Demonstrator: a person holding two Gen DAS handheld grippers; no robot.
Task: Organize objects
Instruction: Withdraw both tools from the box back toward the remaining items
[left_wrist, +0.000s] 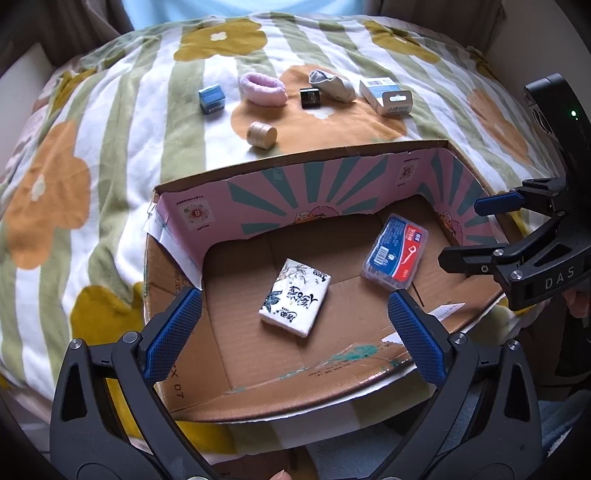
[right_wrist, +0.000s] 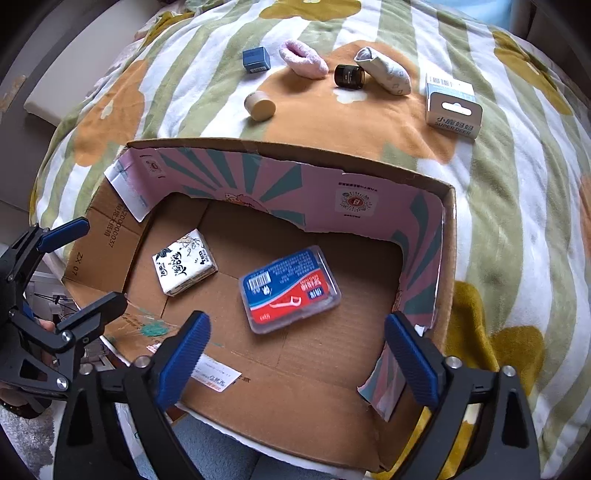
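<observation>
Both fingers apart and empty above the cardboard box (left_wrist: 258, 177).
Soft bed (left_wrist: 110, 166) may let the beige jar (left_wrist: 262, 135) roll when I reach.

Corrugated cardboard box (left_wrist: 258, 373), fleecy blanket (left_wrist: 92, 184), glossy plastic floss case (right_wrist: 290, 290)

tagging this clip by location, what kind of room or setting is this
Most likely a bedroom at home: the cardboard box sits on a soft bed under a plush floral blanket, with curtains behind, and loose socks like the pink sock lie about.
</observation>
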